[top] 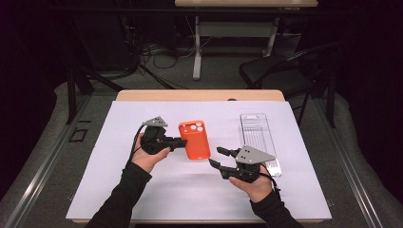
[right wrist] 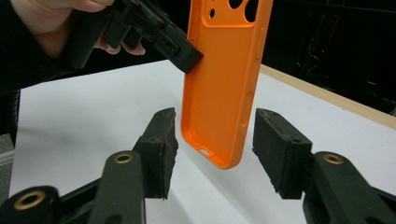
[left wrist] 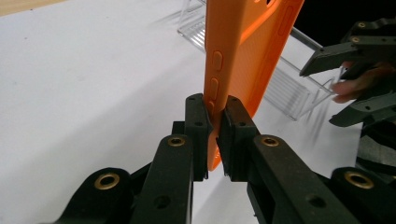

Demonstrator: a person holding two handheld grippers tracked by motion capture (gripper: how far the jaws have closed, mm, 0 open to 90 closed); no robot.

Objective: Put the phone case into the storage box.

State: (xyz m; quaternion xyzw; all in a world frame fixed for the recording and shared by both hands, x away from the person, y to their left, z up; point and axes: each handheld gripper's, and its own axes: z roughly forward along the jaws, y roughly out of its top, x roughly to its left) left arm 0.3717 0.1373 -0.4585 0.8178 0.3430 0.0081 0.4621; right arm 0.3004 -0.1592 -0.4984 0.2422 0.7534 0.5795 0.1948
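Note:
An orange phone case [top: 195,139] with camera cut-outs is held over the white sheet [top: 142,190]. My left gripper [top: 183,141] is shut on its long side edge; in the left gripper view the pads [left wrist: 196,116] pinch the edge of the case [left wrist: 247,42] just below the side buttons. My right gripper [top: 217,156] stands open near the case's lower corner. In the right gripper view its two pads [right wrist: 161,140] flank the bottom end of the case [right wrist: 224,79], with a gap on each side. The left gripper [right wrist: 180,49] shows there too, clamped on the case's edge.
A clear plastic tray [top: 259,137] lies on the sheet to the right of the case, just beyond my right hand. The wooden table edge [top: 199,95] runs along the back. A dark chair [top: 280,71] and cables sit on the floor behind.

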